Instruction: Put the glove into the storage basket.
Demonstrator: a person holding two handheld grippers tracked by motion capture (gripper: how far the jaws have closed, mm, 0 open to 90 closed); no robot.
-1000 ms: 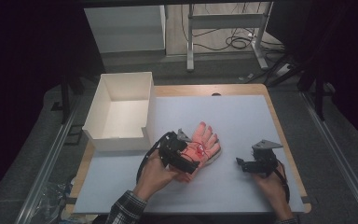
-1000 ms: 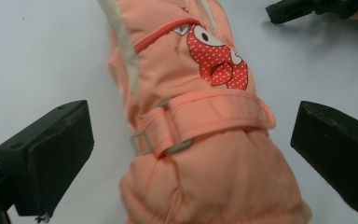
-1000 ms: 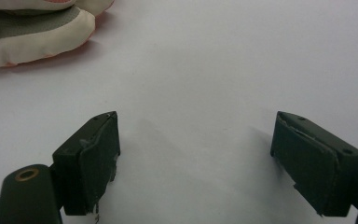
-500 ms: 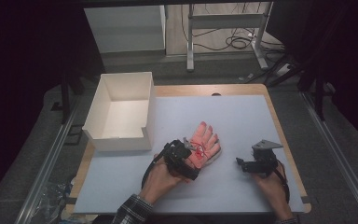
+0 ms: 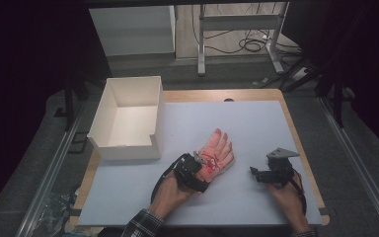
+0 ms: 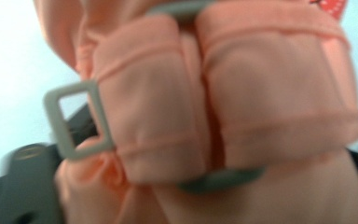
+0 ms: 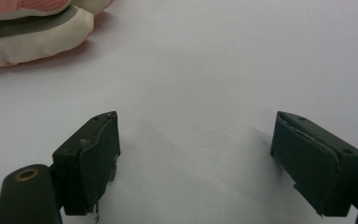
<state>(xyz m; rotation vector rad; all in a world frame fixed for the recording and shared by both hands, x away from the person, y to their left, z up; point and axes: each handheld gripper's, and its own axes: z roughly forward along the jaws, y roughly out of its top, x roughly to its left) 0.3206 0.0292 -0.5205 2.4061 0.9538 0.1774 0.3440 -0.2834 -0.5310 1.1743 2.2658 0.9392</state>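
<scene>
left claw (image 5: 201, 170) has just been closing onto the cuff of the pink glove (image 5: 217, 154) lying mid-bench toward the near edge, fabric bunched between its jaws; soft, light, floppy, best pinched at the strapped cuff; right claw (image 5: 254, 172) gapes empty.

Wooden table (image 5: 187, 95) under white mat (image 5: 256, 123); pink glove (image 5: 217, 154), white box (image 5: 128, 121) atop.
</scene>
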